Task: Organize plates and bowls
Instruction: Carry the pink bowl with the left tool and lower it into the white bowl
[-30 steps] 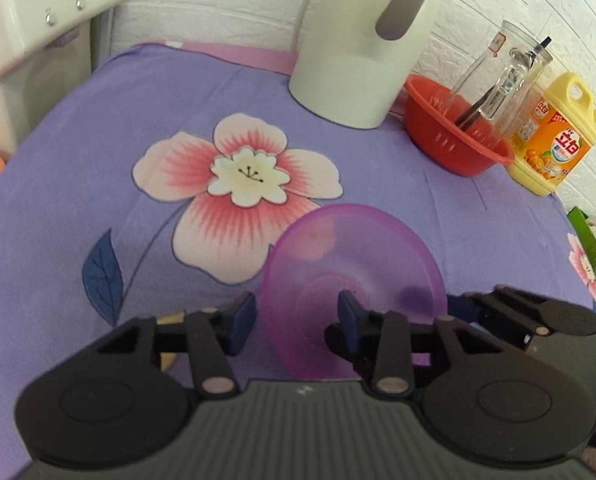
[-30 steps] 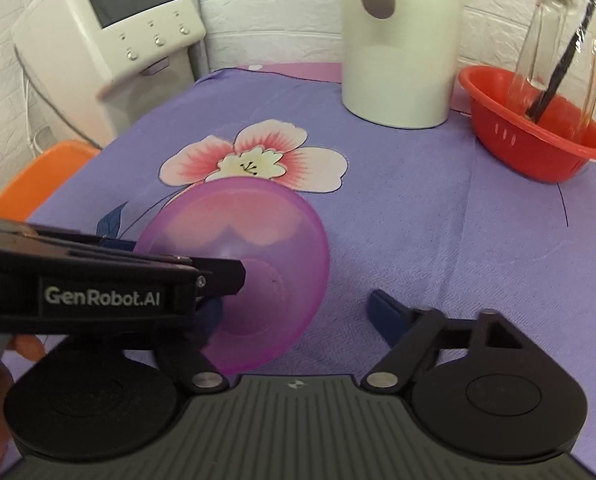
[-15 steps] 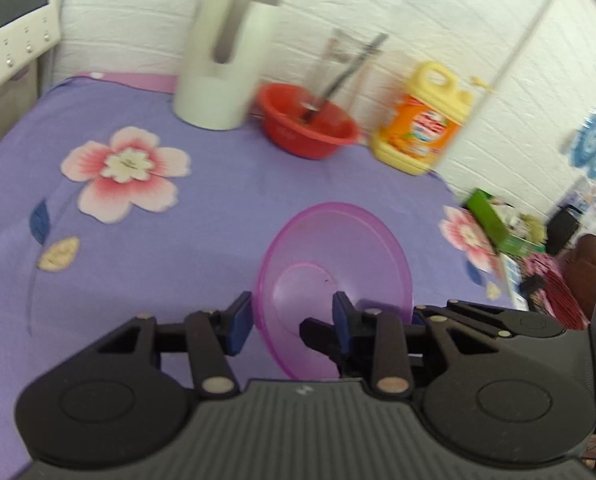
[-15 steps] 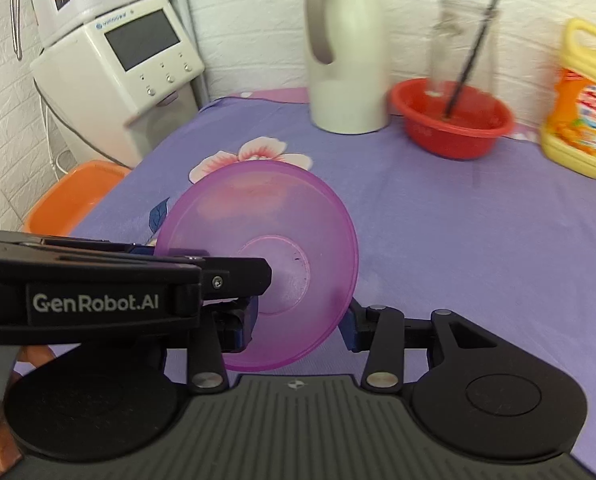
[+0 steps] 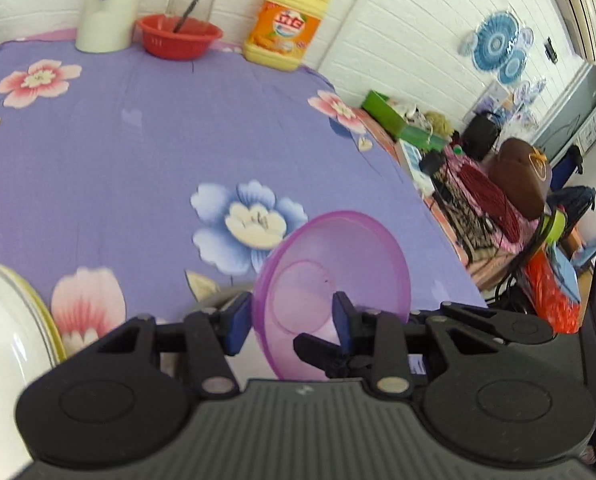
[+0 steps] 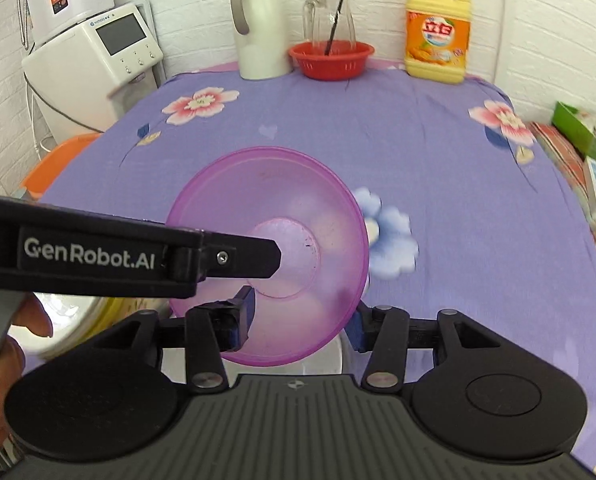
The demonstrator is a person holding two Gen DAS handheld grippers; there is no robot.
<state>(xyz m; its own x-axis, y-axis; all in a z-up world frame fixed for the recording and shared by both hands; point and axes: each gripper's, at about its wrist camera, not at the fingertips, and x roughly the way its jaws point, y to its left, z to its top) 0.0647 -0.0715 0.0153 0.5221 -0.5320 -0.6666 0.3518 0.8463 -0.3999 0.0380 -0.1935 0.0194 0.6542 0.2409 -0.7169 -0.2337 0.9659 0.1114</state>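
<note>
The purple bowl [image 5: 338, 276] has been carried within the last second from over the pink flower at the far end to the near edge of the purple tablecloth [image 5: 97, 140]; it is now held tilted in the air, just past the blue flower print [image 5: 253, 220]; the left gripper [image 5: 290, 322] stays clamped on its wall, one pad outside and one inside; the jaws of the right gripper [image 6: 300, 322], wide apart a second ago, have been drawn in to straddle the lower rim at 6 o'clock, though firm contact cannot be told; a white plate [image 5: 1, 320] has come into view at 8 o'clock; the bowl is judged to be nearly at the stack, with only the set-down left.
</note>
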